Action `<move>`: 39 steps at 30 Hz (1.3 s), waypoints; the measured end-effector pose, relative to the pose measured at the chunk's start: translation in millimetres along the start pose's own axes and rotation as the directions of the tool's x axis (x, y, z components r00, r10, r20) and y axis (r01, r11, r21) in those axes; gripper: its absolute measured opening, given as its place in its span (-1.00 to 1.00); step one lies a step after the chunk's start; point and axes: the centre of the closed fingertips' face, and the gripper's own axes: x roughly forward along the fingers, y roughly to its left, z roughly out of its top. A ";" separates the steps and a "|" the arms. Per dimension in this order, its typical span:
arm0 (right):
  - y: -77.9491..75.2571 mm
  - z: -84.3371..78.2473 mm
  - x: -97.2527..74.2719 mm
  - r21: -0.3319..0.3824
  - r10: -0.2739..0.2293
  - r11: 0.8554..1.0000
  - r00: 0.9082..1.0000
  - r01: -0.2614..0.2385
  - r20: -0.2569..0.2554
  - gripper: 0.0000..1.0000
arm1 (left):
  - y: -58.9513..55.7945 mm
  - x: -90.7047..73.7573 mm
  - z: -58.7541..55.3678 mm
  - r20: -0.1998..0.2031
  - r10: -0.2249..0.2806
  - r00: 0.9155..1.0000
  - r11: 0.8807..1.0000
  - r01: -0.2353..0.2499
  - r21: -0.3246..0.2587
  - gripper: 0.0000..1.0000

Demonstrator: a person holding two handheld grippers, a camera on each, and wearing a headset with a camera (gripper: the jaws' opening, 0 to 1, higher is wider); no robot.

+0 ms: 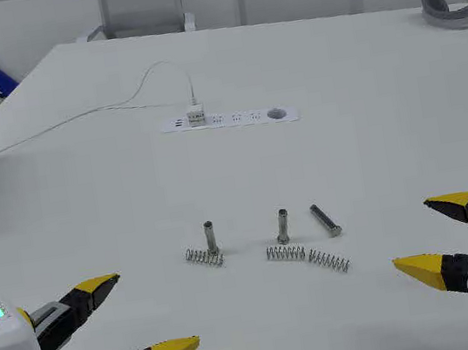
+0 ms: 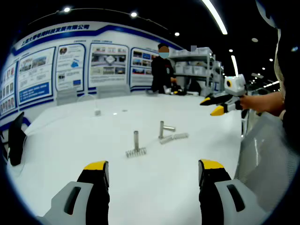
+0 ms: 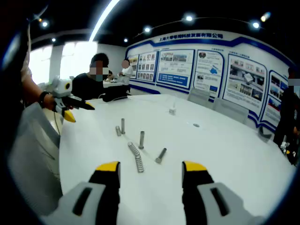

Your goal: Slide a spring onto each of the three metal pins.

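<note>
Hovering wide open, both empty: left gripper (image 1: 154, 315), right gripper (image 1: 412, 233). Three springs (image 1: 285, 253) lie on the table (image 1: 372, 154) beside the pins (image 1: 282, 225) — two upright, one flat. Springs look light and squashy — pinch mid-coil, gently.

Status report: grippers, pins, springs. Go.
Both open, empty: left gripper, right gripper. Three springs lying loose, none fitted on the pins. Two upright, third pin lying flat. Nothing between grippers and parts.
</note>
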 end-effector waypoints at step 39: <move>-20.7 0.6 16.4 -0.001 -0.034 0.999 0.998 0.034 -0.052 -0.02 | 1.1 0.5 0.2 -0.002 0.000 1.000 1.000 0.000 0.007 0.58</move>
